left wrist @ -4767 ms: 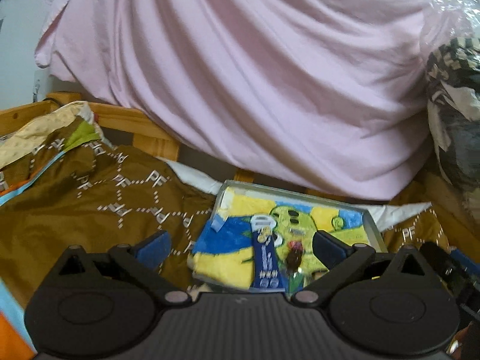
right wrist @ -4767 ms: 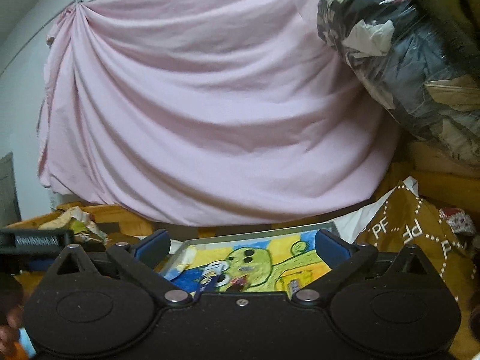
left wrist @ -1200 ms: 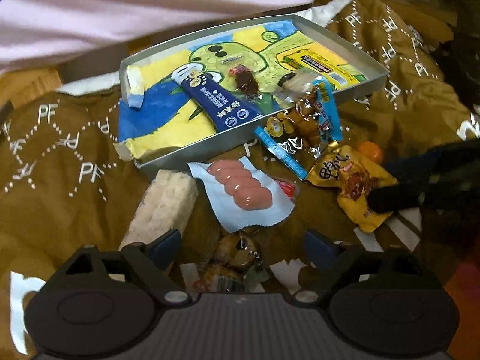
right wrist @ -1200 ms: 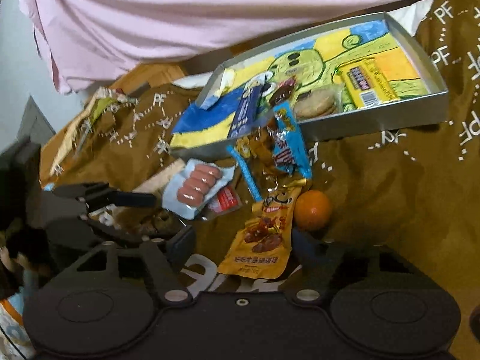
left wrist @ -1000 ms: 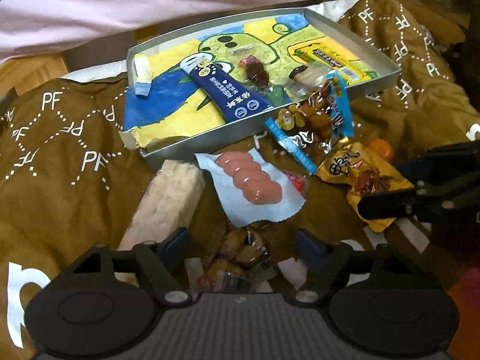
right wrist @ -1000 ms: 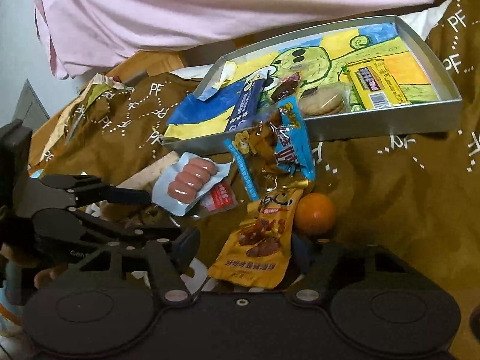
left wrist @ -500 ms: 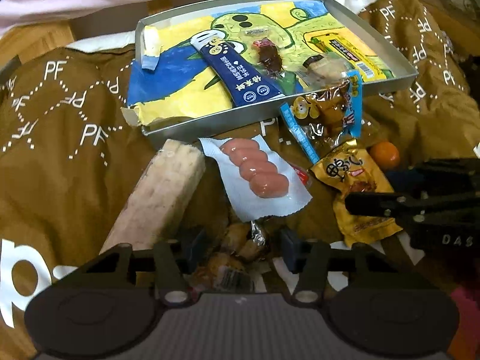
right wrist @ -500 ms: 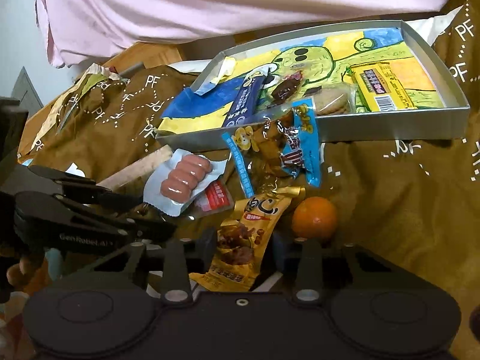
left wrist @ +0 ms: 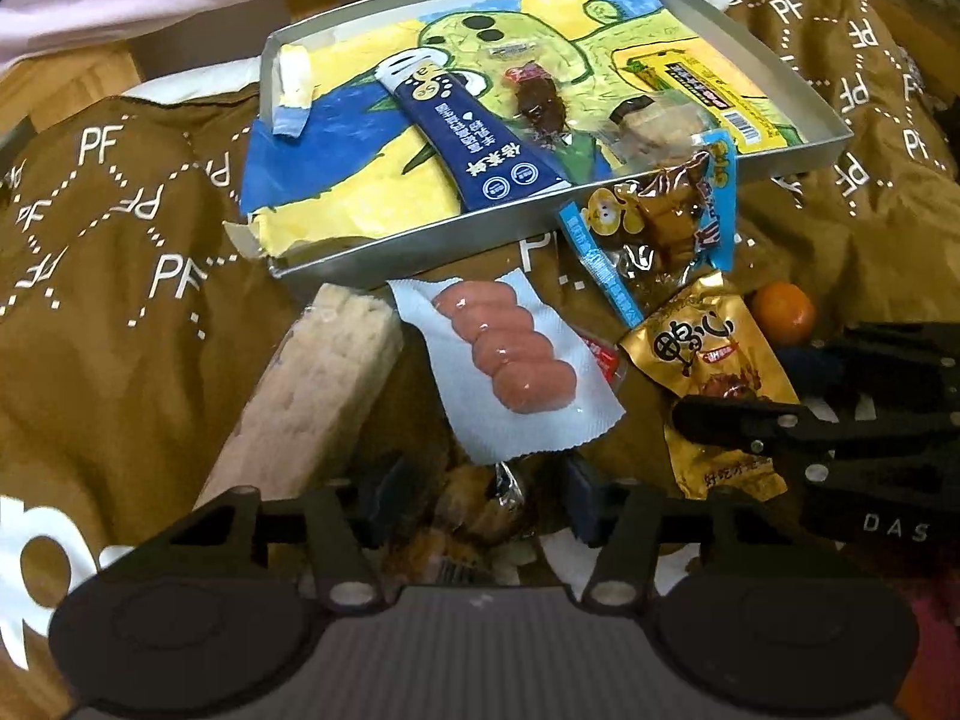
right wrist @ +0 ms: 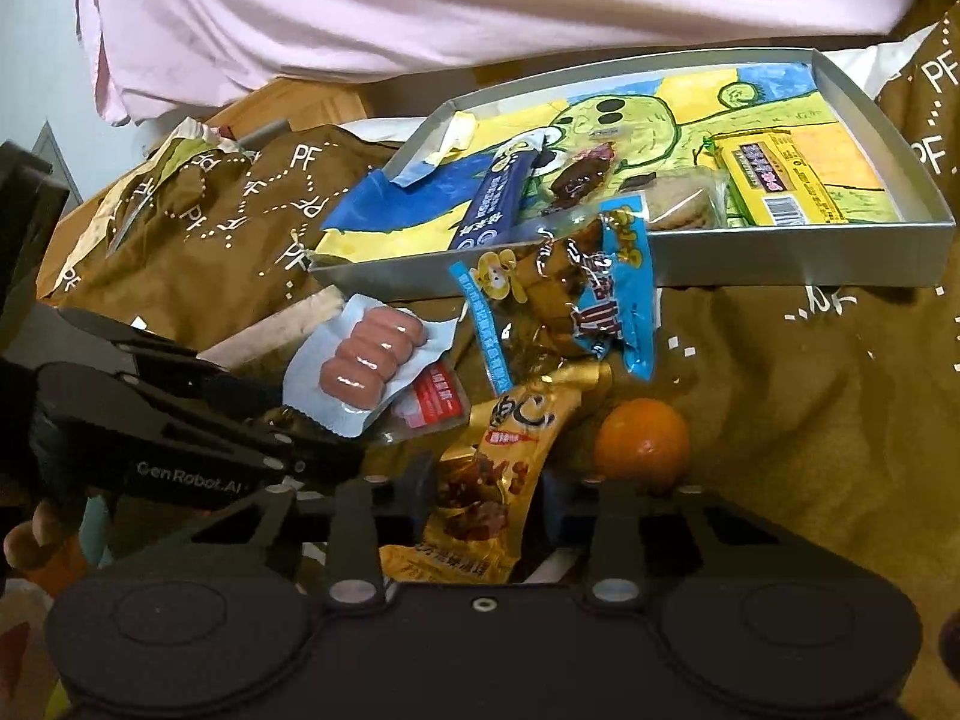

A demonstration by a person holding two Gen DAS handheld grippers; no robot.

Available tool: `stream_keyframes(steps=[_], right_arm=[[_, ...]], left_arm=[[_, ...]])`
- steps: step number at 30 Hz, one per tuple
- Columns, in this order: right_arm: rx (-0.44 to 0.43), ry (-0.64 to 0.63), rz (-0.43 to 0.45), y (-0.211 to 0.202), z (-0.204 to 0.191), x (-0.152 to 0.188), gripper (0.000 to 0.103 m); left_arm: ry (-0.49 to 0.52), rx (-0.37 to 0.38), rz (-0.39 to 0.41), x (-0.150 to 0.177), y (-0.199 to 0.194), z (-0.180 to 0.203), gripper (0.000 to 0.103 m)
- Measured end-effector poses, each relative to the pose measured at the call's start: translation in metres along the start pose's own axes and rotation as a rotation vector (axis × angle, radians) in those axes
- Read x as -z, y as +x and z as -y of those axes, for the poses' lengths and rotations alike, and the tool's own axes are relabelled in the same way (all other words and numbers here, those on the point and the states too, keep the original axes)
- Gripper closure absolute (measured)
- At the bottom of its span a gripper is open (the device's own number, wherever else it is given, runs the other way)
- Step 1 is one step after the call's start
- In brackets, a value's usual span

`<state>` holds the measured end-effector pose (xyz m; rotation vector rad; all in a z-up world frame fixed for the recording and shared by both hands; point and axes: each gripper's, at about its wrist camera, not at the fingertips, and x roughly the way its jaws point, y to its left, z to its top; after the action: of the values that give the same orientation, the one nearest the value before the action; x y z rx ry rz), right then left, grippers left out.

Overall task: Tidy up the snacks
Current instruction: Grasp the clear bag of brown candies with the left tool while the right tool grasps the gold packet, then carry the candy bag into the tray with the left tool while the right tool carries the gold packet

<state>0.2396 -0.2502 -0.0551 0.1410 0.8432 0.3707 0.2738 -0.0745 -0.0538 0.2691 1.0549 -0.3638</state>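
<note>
Loose snacks lie on a brown cloth in front of a silver tray [left wrist: 372, 252] lined with a yellow, blue and green drawing. My left gripper [left wrist: 483, 498] is shut on a brown foil-wrapped snack [left wrist: 474, 513] just below the sausage pack [left wrist: 504, 360]. My right gripper [right wrist: 486, 495] is shut on the lower part of a gold snack packet [right wrist: 498, 450], with an orange [right wrist: 642, 444] just to its right. A pale wafer bar [left wrist: 318, 396] lies left of the sausages. A blue-edged clear candy bag [left wrist: 660, 228] leans over the tray's front wall.
Inside the tray lie a dark blue sachet [left wrist: 474, 138], a dark candy [left wrist: 540, 108], a wrapped biscuit [left wrist: 654, 120] and a yellow box [left wrist: 702, 90]. The brown "PF" cloth [left wrist: 120, 210] covers the surface. A pink sheet [right wrist: 480, 0] hangs behind the tray.
Both grippers dropped from facing the sheet to the snack pile. Their jaws narrowed, the left around the foil snack, the right around the gold packet.
</note>
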Motion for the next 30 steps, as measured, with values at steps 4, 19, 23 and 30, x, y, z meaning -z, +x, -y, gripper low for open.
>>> stream_keyframes(steps=[4,19,23,30], right_arm=[[0.001,-0.031,-0.023,-0.007,-0.006,-0.002,0.076],[-0.077,-0.068,0.017,-0.061,-0.016,-0.003,0.077],[-0.082,-0.076,0.059,-0.072,-0.014,-0.006,0.077],[-0.065,-0.072,0.094,-0.077,-0.009,-0.011,0.077]], left_arm=[[-0.077,-0.038,-0.011,0.001,-0.002,0.005,0.052],[-0.214,-0.046,-0.117,0.018,-0.05,0.024,0.057],[-0.252,-0.034,-0.141,0.024,-0.063,0.024,0.056],[-0.269,0.015,-0.181,0.032,-0.081,0.032,0.057]])
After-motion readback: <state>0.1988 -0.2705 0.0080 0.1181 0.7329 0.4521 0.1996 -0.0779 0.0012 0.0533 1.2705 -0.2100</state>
